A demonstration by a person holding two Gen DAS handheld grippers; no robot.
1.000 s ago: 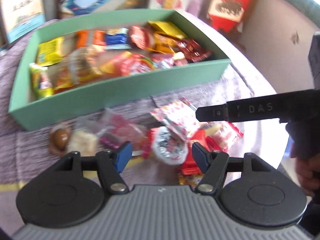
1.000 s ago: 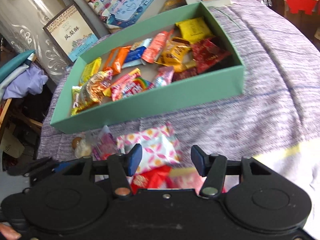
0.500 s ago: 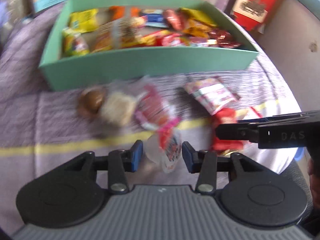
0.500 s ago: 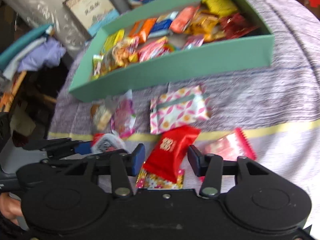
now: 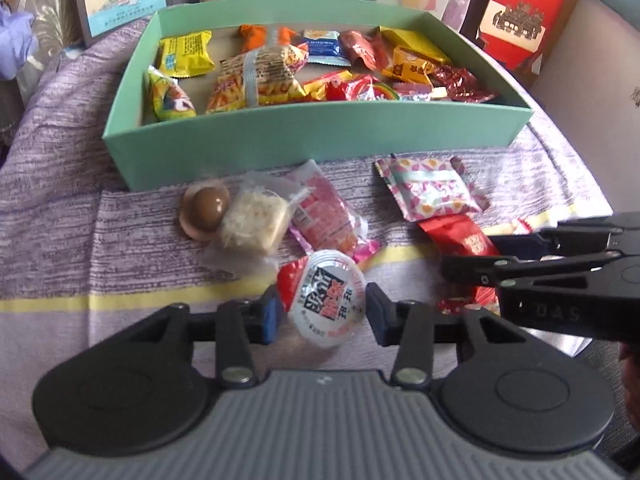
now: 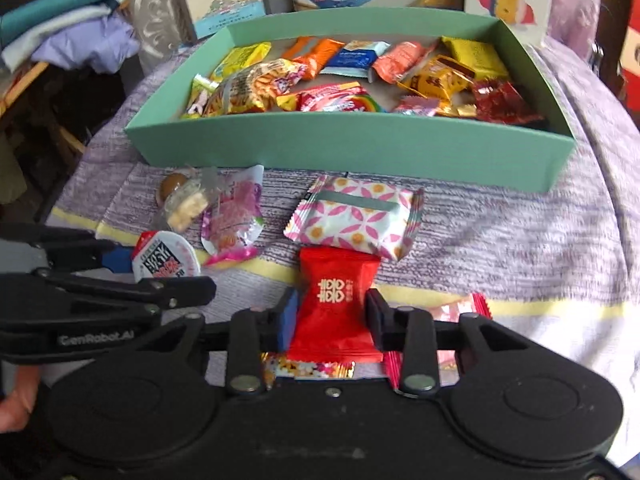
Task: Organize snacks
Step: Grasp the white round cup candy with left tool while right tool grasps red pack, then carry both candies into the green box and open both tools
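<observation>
Presently: left gripper (image 5: 322, 312), jaws clamped on round jelly cup (image 5: 326, 300), just above the purple striped cloth (image 5: 60, 200); right gripper (image 6: 332, 316), jaws closing on red candy packet (image 6: 336, 300), pads at its sides; pink-flowered packet (image 6: 356, 220), pink sachet (image 6: 234, 220), brown sweet (image 5: 206, 210) loose on cloth, near the green box (image 5: 320, 136); box holds assorted wrapped snacks (image 5: 256, 76)
</observation>
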